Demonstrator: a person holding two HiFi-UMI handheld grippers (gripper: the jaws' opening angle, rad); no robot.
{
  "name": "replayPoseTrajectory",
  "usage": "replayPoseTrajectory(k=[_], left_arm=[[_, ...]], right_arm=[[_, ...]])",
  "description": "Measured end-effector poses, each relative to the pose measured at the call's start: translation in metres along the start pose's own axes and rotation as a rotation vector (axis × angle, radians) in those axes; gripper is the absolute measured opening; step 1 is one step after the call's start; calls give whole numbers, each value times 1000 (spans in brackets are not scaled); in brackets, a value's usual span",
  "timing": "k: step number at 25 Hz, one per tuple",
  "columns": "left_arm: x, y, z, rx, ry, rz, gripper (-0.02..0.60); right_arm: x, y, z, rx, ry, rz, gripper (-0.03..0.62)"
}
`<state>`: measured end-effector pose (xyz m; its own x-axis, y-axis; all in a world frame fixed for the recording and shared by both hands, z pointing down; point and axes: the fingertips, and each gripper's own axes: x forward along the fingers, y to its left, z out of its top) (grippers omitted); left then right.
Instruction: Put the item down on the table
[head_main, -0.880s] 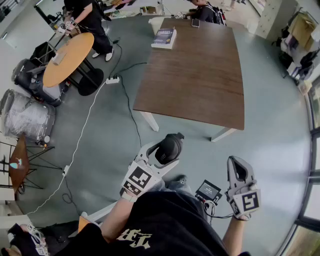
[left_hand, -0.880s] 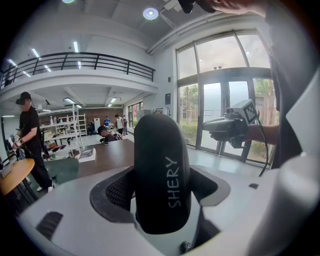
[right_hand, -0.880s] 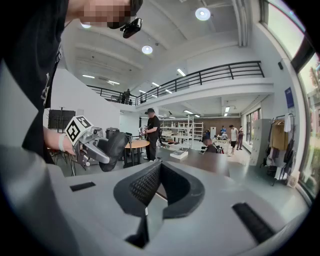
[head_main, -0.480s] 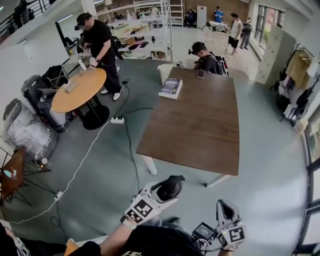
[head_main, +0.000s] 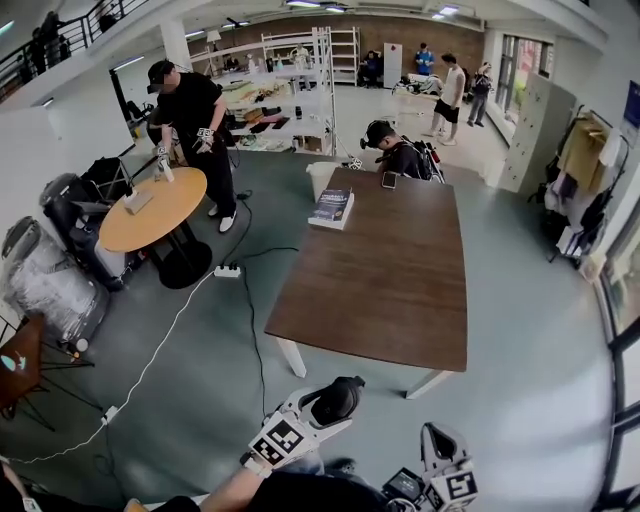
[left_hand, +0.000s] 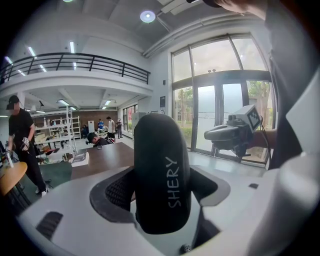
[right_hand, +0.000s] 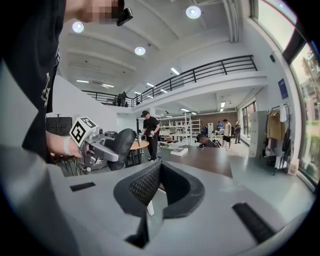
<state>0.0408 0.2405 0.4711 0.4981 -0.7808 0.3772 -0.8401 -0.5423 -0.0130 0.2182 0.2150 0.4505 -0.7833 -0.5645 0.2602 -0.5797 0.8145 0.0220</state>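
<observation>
A black oblong case (head_main: 338, 400), with white lettering on its side (left_hand: 161, 175), stands upright between the jaws of my left gripper (head_main: 342, 396). That gripper (left_hand: 160, 205) is shut on it, jaws spread wide round it. It hangs over the grey floor, short of the near edge of the brown table (head_main: 390, 270). My right gripper (head_main: 433, 438) is at the bottom right, low and close to my body; its jaws (right_hand: 156, 189) are together with nothing between them. The right gripper view also shows the left gripper (right_hand: 95, 145) with the case (right_hand: 122, 142).
On the table's far end lie a book (head_main: 331, 207) and a phone (head_main: 389, 180), with a seated person (head_main: 397, 156) behind them. To the left are a round wooden table (head_main: 150, 208) with a standing person (head_main: 195, 115), and a power strip (head_main: 228, 271) with cables on the floor.
The head view has tilted up, so both grippers now sit lower in the frame and more of the room shows. The left gripper still holds the case.
</observation>
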Motion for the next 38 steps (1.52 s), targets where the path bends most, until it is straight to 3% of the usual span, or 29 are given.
replayPoseTrajectory(k=[4, 11, 17, 38], left_arm=[[-2, -7, 1, 2, 0, 0, 333], [-4, -16, -7, -13, 8, -4, 333], [-2, -14, -11, -28, 10, -3, 333], [19, 0, -10, -58, -9, -20, 333]], right_arm=[[-4, 6, 18, 77, -33, -10, -15], [-15, 10, 1, 94, -13, -19, -15], [-23, 2, -22, 46, 18, -26, -15], [2, -7, -16, 16, 39, -22, -15]])
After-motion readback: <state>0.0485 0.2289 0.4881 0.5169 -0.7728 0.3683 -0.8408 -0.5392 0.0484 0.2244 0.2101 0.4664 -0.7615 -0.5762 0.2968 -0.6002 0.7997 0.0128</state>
